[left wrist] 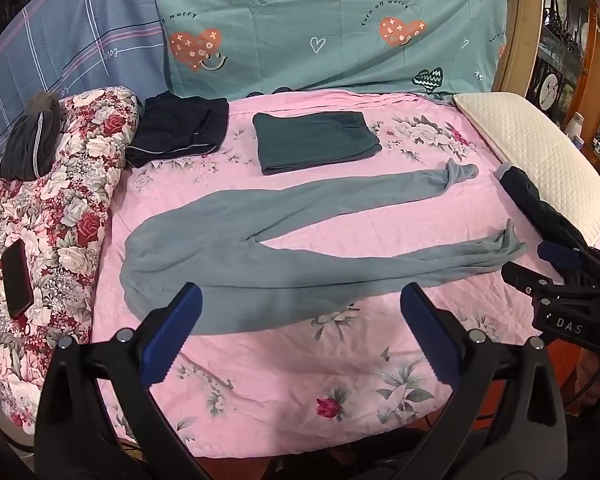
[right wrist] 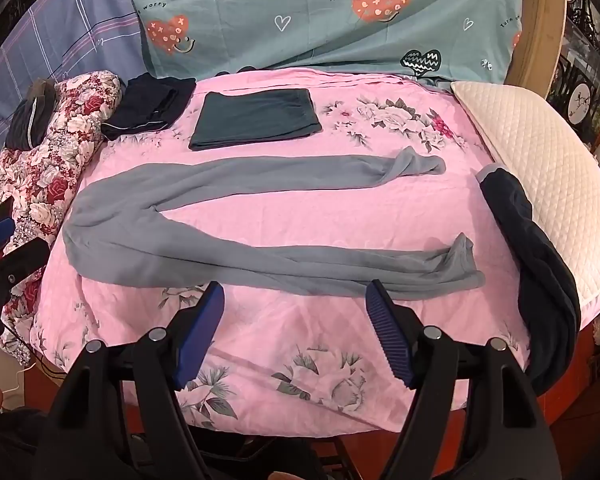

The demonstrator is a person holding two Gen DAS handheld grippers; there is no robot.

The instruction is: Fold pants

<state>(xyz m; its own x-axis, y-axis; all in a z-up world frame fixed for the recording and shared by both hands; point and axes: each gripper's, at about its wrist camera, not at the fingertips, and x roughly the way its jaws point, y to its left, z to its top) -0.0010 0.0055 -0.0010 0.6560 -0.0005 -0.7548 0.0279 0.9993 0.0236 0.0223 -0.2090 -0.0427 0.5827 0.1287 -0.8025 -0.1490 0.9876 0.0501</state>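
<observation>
Grey-blue pants (left wrist: 236,248) lie spread flat on the pink floral bedspread (left wrist: 300,360), waist to the left, both legs splayed out to the right. They also show in the right wrist view (right wrist: 204,236). My left gripper (left wrist: 300,312) is open and empty, hovering just in front of the waist and near leg. My right gripper (right wrist: 294,304) is open and empty, just in front of the near leg. The right gripper also shows at the right edge of the left wrist view (left wrist: 540,264).
Folded dark green pants (left wrist: 314,140) and folded navy pants (left wrist: 180,130) lie at the back. A dark garment (right wrist: 536,264) lies by the white pillow (right wrist: 540,168) on the right. A floral quilt (left wrist: 48,216) with a phone (left wrist: 17,278) lies left.
</observation>
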